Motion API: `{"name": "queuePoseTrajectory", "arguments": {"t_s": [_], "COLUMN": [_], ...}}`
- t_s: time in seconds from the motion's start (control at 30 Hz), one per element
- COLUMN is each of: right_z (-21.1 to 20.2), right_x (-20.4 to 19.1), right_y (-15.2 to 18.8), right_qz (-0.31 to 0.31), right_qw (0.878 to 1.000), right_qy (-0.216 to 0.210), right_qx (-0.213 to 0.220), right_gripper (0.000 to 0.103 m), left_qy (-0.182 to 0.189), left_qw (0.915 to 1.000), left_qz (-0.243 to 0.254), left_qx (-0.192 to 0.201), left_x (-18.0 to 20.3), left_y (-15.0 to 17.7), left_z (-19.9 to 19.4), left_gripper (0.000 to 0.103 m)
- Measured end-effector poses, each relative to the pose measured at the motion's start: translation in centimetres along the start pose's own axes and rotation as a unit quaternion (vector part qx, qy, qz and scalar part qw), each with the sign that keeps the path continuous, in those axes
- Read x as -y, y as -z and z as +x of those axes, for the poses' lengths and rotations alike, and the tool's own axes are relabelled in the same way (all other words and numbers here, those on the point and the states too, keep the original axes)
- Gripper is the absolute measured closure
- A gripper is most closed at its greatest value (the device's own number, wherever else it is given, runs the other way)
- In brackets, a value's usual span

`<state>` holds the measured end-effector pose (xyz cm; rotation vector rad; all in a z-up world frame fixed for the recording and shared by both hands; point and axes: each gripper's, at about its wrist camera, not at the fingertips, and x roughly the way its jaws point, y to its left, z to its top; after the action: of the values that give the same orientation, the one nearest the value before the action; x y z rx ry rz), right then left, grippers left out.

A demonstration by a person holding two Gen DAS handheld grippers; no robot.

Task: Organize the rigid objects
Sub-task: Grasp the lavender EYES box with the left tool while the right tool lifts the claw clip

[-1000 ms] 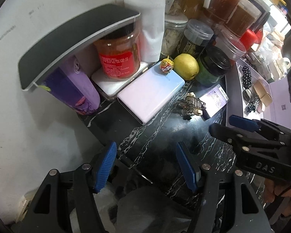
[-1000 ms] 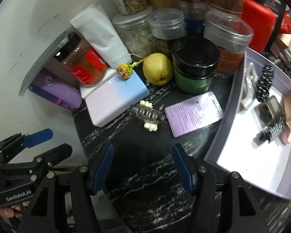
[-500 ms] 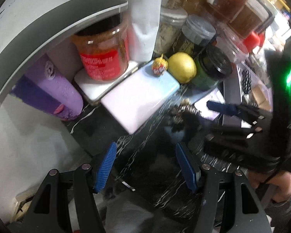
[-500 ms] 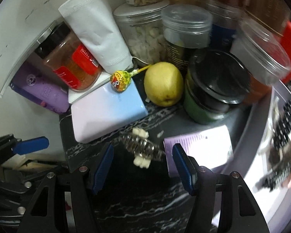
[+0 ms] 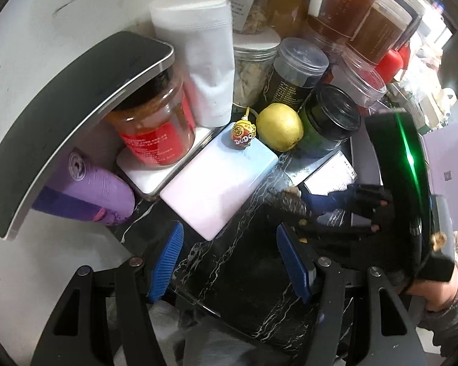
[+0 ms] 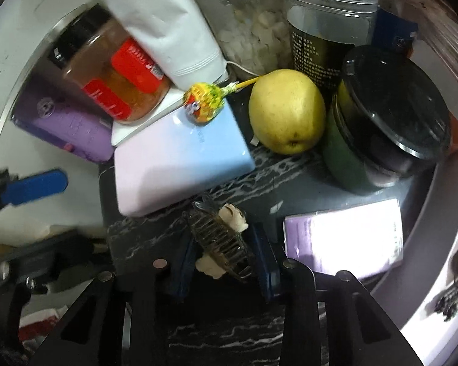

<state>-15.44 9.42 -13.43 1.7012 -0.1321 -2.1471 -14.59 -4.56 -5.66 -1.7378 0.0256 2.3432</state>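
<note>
On the dark marble surface, near the pink-blue box, a hair claw lies between the pads of the right gripper; its jaws are closing around the claw, pads at its sides, contact unclear. Left gripper hovers with jaws open, nothing between them. Far side: pear, lollipop on the box, green jar. Purple card lies right of the claw.

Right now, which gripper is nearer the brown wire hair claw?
Right. The right gripper has its jaws closing around the brown wire hair claw; the left gripper hangs open beside it.
</note>
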Motion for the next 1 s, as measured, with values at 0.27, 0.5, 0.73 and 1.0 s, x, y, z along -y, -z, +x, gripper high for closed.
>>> {"name": "queuePoseTrajectory", "arguments": {"t_s": [0.27,0.5,0.73,1.0], "right_z": [-1.6,-3.7,-5.5,-5.8], "right_x": [-0.3,1.1,3.1,6.0], "right_y": [3.7,7.1,10.9,12.4], "right_qz": [0.018,0.056,0.114,0.174], "right_qw": [1.000,0.998,0.993,0.984], "right_qy": [0.007,0.019,0.030,0.040], "right_qx": [-0.003,-0.001,0.001,-0.004], "right_gripper": [0.069,0.069,0.069,0.069], "left_qy": [0.001,0.020,0.049,0.076], "left_qw": [0.9997,0.9982,0.9925,0.9789], "left_qz": [0.024,0.057,0.109,0.182], "left_qx": [0.005,0.001,-0.027,-0.054], "left_x": [1.1,3.3,6.6,10.6], "left_y": [-0.2,-0.5,-1.1,-2.0], "left_z": [-0.1,0.3,2.6,6.0], "left_gripper": [0.040,0.040,0.040,0.040]}}
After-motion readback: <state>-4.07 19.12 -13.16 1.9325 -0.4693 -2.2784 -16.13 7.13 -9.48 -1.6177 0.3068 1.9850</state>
